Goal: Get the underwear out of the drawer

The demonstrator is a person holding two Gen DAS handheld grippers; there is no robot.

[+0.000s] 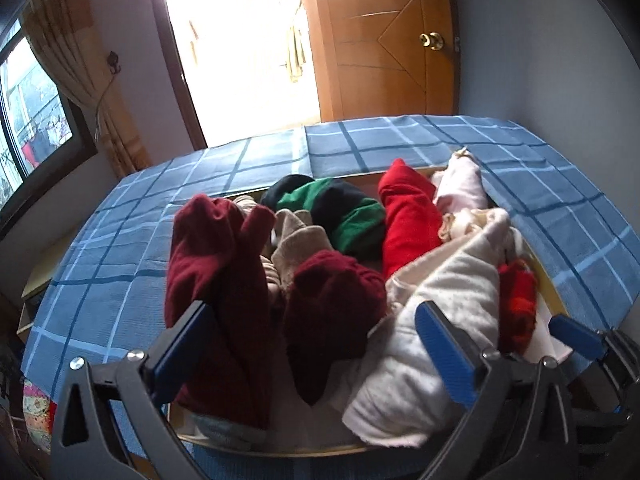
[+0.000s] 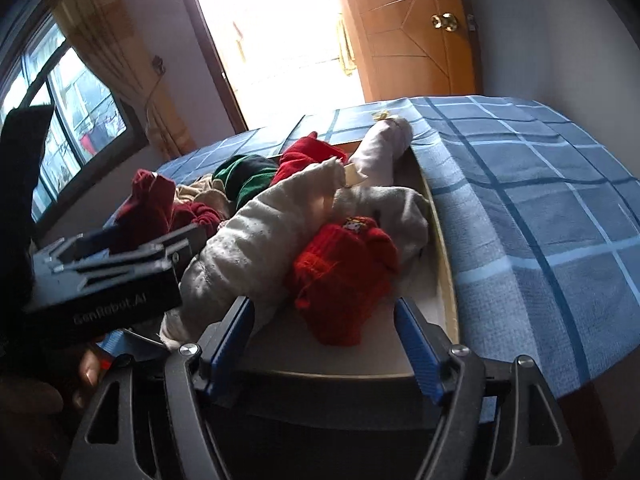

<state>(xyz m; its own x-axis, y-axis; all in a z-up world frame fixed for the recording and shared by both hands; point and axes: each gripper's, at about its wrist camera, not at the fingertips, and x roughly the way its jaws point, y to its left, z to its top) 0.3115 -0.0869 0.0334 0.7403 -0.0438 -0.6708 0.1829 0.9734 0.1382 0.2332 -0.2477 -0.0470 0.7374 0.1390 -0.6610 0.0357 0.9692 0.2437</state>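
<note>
Maroon, red, green, beige and pale fabric fills the open drawer, all of it bundled and overlapping. Drawer sits low against a bed with a blue checked cover.

- Left claw: fingers apart, nothing between them. A dark maroon garment and a taller maroon piece lie ahead in the gap.
- Right claw: fingers apart, empty, hovering at the drawer's near edge. A bright red knit piece lies just ahead, resting against a long pale bundle.
- Which piece counts as underwear: cannot tell; shapes are too rolled up.

Risks, as I judge them:
1. Closing on 2 layers at once. Items touch and drape over each other, so a lift may drag a neighbour over the rim.
2. Pinching only a loose fold; soft knit could slip free partway up.
3. The 2 claws work close together here; left body crowds the right view, so a bump is possible.
4. Fingers catching the drawer wall on the right side.
</note>
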